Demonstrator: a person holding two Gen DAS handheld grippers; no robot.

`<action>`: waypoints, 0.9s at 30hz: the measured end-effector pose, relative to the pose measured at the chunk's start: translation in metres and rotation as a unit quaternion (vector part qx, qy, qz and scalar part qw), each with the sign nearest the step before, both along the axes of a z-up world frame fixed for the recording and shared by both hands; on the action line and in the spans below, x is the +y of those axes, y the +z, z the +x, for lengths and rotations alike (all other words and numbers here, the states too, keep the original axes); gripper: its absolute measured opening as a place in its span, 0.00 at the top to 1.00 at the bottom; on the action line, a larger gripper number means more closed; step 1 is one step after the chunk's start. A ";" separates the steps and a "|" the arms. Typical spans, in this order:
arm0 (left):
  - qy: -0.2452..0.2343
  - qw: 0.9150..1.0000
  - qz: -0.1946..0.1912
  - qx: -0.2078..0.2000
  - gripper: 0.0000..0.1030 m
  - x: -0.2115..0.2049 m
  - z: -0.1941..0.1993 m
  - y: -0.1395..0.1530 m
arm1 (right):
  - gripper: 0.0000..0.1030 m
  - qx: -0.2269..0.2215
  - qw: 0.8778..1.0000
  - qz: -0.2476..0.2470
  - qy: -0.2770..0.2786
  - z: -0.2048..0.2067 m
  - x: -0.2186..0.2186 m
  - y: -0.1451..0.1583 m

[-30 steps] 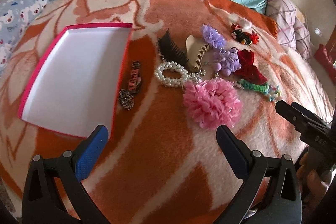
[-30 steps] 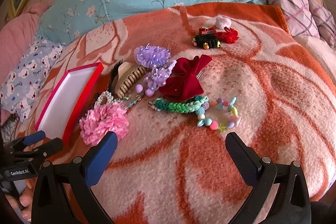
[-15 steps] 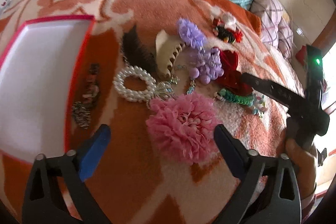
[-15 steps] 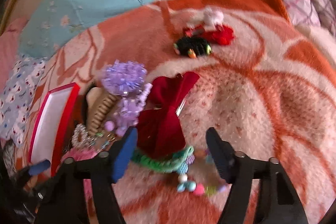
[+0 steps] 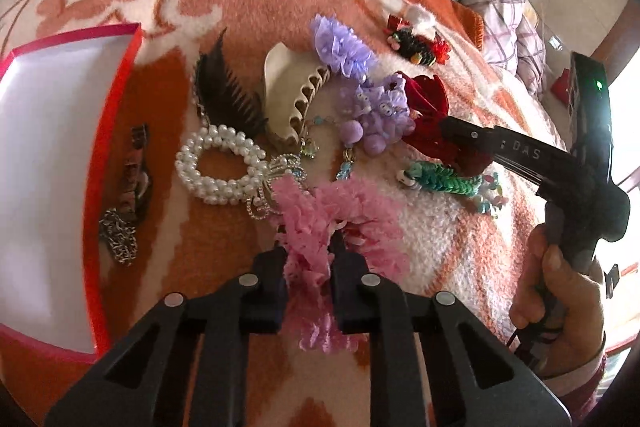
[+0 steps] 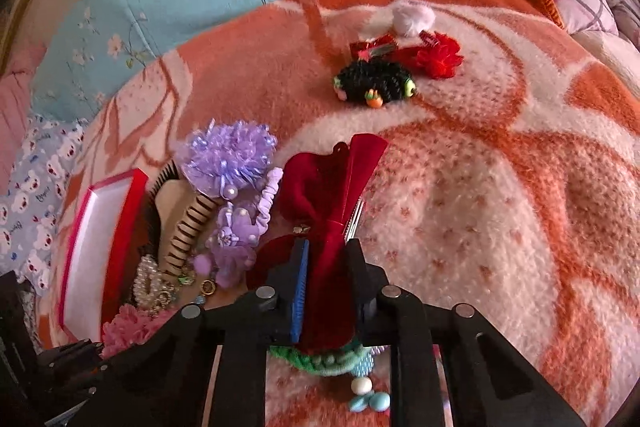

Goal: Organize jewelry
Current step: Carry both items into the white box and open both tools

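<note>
Scrunchie [image 5: 340, 215] pinched in left tool [image 5: 308, 263]; bow [image 6: 332, 211] in right tool [image 6: 326, 287].

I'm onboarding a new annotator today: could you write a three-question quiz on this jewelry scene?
1. True or false: the left gripper is shut on the fluffy pink flower hair tie.
2. What does the right gripper clamp? A) dark red velvet bow B) white pearl bracelet C) beige claw clip
3. Fill in: the red-walled box with white floor holds ___ items.

Key: 1 true; 2 A; 3 no.
</note>
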State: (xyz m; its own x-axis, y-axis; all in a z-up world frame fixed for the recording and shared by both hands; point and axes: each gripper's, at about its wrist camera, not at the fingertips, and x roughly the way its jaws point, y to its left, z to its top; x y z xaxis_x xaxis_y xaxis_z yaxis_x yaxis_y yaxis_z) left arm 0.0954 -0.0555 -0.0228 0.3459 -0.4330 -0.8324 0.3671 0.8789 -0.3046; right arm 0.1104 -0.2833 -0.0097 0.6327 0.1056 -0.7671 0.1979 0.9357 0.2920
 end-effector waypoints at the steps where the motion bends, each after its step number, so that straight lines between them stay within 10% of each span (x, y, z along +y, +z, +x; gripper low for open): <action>1: 0.001 1.000 0.001 -0.003 0.86 0.002 -0.001 0.002 | 0.84 -0.005 1.000 -0.001 -0.002 -0.003 0.000 0.004; 27: 0.141 0.988 -0.001 -0.070 0.87 0.139 0.025 0.049 | 0.85 -0.063 0.986 0.058 0.144 0.019 0.145 0.042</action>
State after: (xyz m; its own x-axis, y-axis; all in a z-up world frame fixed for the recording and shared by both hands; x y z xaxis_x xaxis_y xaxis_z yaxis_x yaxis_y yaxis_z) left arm 0.1205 0.0836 0.0258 0.5649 -0.3055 -0.7665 0.1474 0.9514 -0.2705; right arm 0.1295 -0.1383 0.0324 0.6524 0.3773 -0.6573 -0.1162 0.9068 0.4052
